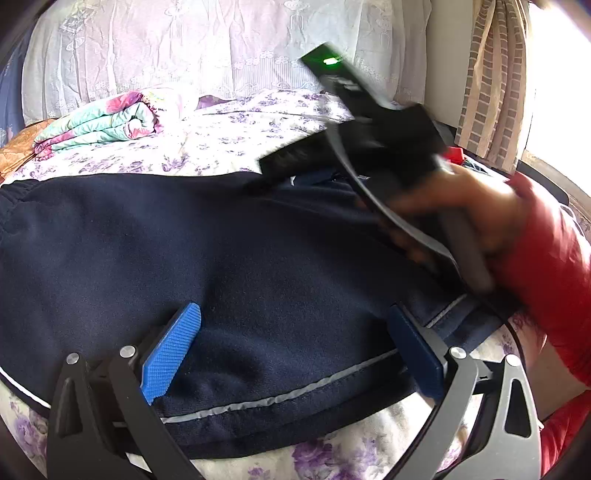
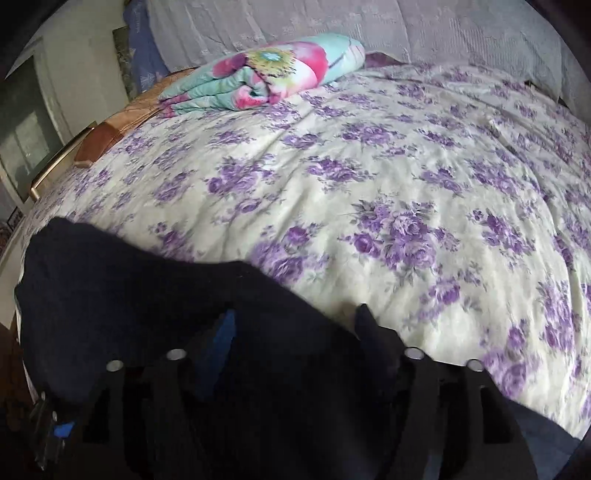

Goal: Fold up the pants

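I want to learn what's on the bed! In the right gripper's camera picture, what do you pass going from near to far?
Right gripper → dark pants → purple flowered bedspread → folded colourful blanket → white lacy cloth at the back.

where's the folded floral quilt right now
The folded floral quilt sits at the far end of the bed by the lace-covered headboard, upper left in both wrist views, well beyond the navy pants.
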The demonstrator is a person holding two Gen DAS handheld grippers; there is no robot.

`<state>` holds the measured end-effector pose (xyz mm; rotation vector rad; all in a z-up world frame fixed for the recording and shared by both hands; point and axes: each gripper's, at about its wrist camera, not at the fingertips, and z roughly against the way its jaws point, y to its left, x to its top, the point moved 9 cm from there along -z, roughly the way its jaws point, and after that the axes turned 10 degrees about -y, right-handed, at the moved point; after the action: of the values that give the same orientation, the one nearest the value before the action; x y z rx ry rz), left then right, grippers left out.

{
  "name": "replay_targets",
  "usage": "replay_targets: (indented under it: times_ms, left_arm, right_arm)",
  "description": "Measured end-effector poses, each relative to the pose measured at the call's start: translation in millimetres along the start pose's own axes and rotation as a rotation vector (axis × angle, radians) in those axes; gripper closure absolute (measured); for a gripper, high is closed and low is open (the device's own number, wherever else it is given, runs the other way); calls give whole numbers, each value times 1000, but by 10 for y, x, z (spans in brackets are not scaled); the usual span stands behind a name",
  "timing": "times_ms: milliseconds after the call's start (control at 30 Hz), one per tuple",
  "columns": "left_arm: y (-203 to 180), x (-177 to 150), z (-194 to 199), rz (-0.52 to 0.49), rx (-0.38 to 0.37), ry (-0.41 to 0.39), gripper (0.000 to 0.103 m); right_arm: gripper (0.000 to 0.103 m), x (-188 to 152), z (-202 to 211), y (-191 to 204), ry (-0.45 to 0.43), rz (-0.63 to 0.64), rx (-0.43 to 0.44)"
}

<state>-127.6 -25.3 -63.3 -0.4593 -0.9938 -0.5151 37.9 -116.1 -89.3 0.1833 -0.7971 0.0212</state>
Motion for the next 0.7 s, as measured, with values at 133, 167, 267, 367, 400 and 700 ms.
replay_targets:
  times_ms: [133, 167, 267, 367, 400, 700]
  left_arm:
    - [-4, -4, -1, -27, 14, 22, 5]
    - [-1, 2, 15, -38, 27, 38, 5]
    - [149, 142, 158, -44, 85, 37, 5]
    - [500, 423, 412, 30, 152, -52, 5]
    - [644, 468, 442, 68, 175, -53, 5]
    - [1213, 324, 335, 183, 249, 26, 5]
  right_arm:
    - [31, 252, 302, -348, -127, -211, -44]
    - [31, 251, 484, -347, -155, -224, 7]
    - [30, 52, 1176, -486, -235, -241, 59]
    - [20, -333, 1658, -907, -252, -293, 43]
    - [19, -539, 1714, -1180, -224, -346, 1]
    - [47, -1416, 2846, -2229, -382, -608, -126]
